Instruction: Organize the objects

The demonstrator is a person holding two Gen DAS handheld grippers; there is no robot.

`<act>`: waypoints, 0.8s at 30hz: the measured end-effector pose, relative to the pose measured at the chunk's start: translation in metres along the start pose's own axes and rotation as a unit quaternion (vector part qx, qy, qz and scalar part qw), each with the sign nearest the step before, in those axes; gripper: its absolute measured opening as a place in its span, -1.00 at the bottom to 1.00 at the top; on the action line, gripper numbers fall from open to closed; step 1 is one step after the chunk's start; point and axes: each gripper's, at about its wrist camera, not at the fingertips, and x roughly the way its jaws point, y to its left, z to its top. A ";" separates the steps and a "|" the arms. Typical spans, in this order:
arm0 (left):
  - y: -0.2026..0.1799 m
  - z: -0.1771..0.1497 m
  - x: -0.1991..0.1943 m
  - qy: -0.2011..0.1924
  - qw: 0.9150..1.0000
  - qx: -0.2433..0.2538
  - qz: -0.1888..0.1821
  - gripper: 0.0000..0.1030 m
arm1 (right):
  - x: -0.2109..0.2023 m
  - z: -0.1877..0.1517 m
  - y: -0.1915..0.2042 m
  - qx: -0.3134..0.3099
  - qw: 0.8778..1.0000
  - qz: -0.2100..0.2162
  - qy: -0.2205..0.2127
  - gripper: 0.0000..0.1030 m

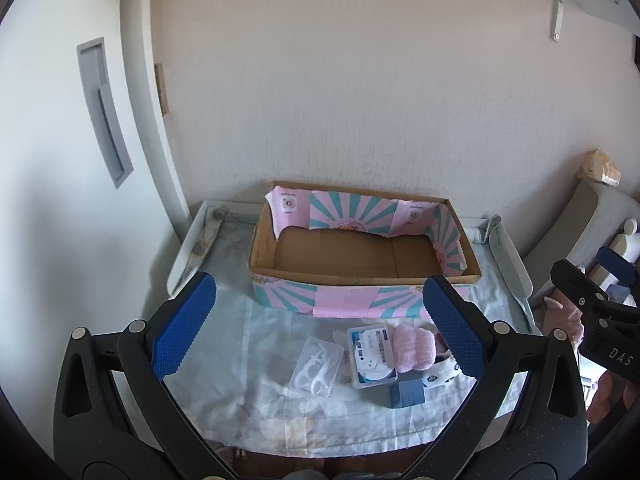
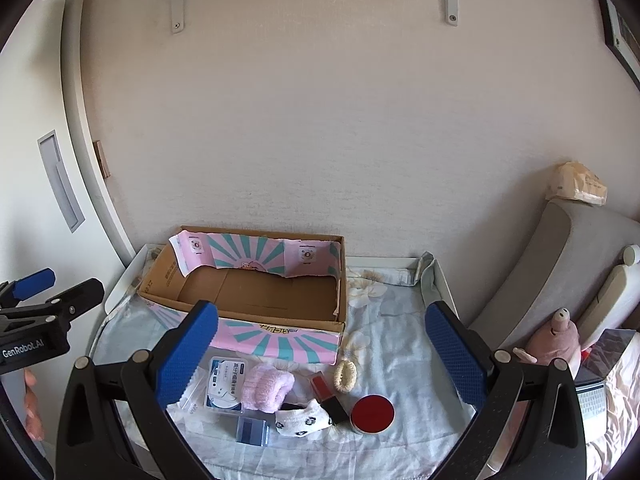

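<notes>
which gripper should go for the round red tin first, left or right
Right, probably. The right gripper is open and the red tin lies between its fingers, near the right one. In the left wrist view, the open left gripper frames the clear case instead, and the tin is out of sight.

It was a home, a bedroom by the look: a floral sheet (image 2: 384,312) lay under the open jaws, a pink plush pig (image 2: 554,338) and grey cushion (image 2: 560,264) right of them.

"GenRobot.AI" on left gripper (image 2: 38,284)
</notes>
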 end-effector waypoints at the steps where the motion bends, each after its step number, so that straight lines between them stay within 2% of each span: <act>1: 0.000 0.000 0.001 0.001 1.000 -0.001 0.000 1.00 | 0.001 0.000 0.000 0.000 1.000 0.002 0.002 0.99; 10: 0.014 -0.002 0.008 0.014 1.000 -0.020 0.010 1.00 | 0.008 -0.005 -0.015 -0.008 1.000 0.008 0.015 0.99; 13: 0.022 -0.007 0.015 0.028 0.999 -0.027 0.018 1.00 | 0.014 -0.010 -0.018 -0.020 0.999 0.023 0.022 0.99; 17: 0.029 -0.024 0.029 0.054 0.998 -0.009 0.006 1.00 | 0.024 -0.018 -0.014 -0.085 0.993 0.076 0.025 0.99; 20: 0.030 -0.037 0.041 0.075 0.997 0.023 0.004 1.00 | 0.045 -0.026 -0.013 -0.125 0.981 0.137 0.059 0.99; 24: 0.025 -0.059 0.064 0.111 0.992 0.060 -0.022 1.00 | 0.072 -0.042 -0.009 -0.165 0.962 0.200 0.089 0.99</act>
